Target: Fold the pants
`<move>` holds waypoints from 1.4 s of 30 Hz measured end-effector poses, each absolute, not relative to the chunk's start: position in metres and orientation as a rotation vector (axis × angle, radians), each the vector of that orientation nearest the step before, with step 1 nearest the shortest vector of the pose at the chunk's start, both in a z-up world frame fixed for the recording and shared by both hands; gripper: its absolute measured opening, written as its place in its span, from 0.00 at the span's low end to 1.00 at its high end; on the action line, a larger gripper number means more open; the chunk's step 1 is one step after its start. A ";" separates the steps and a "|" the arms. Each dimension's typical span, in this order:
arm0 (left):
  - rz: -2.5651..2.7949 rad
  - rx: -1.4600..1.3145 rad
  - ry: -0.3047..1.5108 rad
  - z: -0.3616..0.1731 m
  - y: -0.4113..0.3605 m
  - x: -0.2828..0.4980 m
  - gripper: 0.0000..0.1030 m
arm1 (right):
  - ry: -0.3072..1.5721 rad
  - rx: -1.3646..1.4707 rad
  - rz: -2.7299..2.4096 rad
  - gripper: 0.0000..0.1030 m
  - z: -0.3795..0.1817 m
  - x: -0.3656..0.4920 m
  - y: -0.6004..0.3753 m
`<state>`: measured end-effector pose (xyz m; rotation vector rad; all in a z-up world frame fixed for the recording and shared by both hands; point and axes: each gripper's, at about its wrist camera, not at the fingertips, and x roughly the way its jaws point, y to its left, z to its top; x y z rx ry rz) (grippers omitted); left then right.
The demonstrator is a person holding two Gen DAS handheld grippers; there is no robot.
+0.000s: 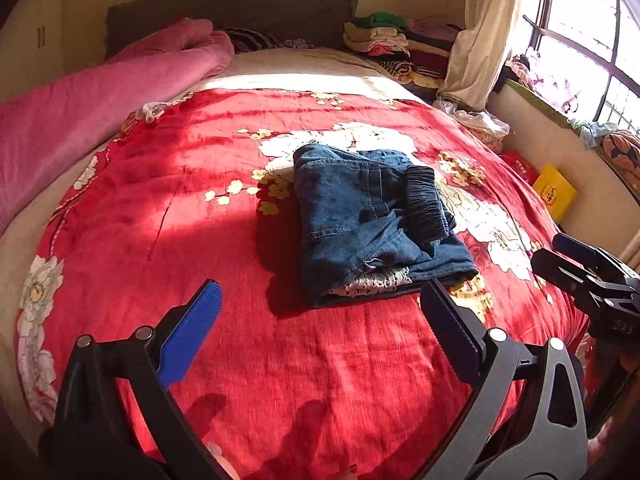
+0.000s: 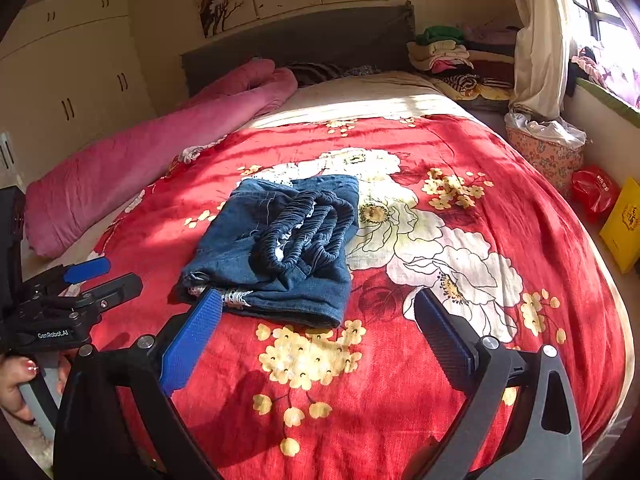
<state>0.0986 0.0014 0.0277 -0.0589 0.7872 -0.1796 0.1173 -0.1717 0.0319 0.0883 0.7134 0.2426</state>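
Observation:
A pair of blue denim pants (image 1: 368, 224) lies folded into a compact bundle in the middle of the red floral bedspread (image 1: 180, 184), its dark elastic waistband on top. It also shows in the right wrist view (image 2: 280, 248). My left gripper (image 1: 320, 300) is open and empty, held above the bed just short of the bundle's near edge. My right gripper (image 2: 316, 308) is open and empty, near the bundle's near right corner. Each gripper shows at the edge of the other's view: the right gripper (image 1: 560, 256) and the left gripper (image 2: 104, 276).
A rolled pink blanket (image 2: 160, 152) lies along the bed's left side. Stacked folded clothes (image 2: 452, 56) sit at the head on the right. A patterned basket (image 2: 548, 152), a red bag (image 2: 596, 192) and a yellow box (image 2: 624, 224) stand beside the bed under the window.

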 end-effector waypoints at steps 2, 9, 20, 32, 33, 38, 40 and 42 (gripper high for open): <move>-0.173 -0.054 0.788 0.027 0.002 0.091 0.91 | 0.714 0.082 0.246 0.94 0.031 0.110 -0.170; -0.172 -0.055 0.805 0.017 0.004 0.061 0.91 | 0.714 0.087 0.246 0.95 0.029 0.083 -0.170; -0.164 -0.072 0.840 0.002 0.004 0.033 0.91 | 0.745 0.101 0.247 0.95 0.012 0.057 -0.167; -0.163 -0.071 0.853 -0.007 0.002 0.030 0.91 | 0.786 0.093 0.247 0.95 -0.005 0.054 -0.159; -0.162 -0.070 0.853 -0.007 0.002 0.030 0.91 | 0.790 0.089 0.246 0.95 -0.005 0.055 -0.158; -0.157 -0.069 0.852 -0.007 0.002 0.030 0.91 | 0.794 0.074 0.240 0.95 -0.006 0.055 -0.156; -0.158 -0.069 0.852 -0.007 0.002 0.030 0.91 | 0.792 0.073 0.240 0.95 -0.005 0.055 -0.156; -0.160 -0.066 0.848 -0.007 0.001 0.030 0.91 | 0.795 0.074 0.236 0.95 -0.006 0.056 -0.156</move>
